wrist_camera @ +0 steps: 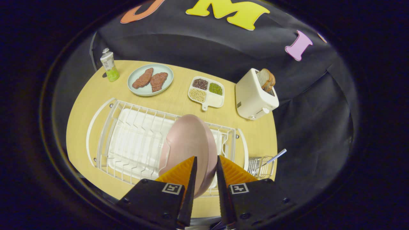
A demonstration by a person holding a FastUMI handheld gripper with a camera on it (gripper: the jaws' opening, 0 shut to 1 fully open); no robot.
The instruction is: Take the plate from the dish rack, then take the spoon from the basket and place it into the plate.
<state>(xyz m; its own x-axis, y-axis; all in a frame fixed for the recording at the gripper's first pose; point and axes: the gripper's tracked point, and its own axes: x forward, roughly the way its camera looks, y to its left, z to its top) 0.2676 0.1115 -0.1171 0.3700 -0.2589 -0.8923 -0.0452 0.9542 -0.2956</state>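
A pink plate (188,140) stands on edge over the right part of the white wire dish rack (105,131). Its near rim runs down between my two fingers. My gripper (206,157) is shut on that rim, one finger on each face of the plate. To the right of the rack, a small wire basket (255,167) hangs at the table's edge. A spoon (275,156) with a checked handle sticks up out of it, beyond my right finger.
Beyond the rack on the wooden table (249,134) sit a pale plate with two meat patties (150,80), a green-white bottle (109,67), a divided dish of beans (207,91) and a cream toaster with bread (255,95). The rack's remaining slots hold nothing.
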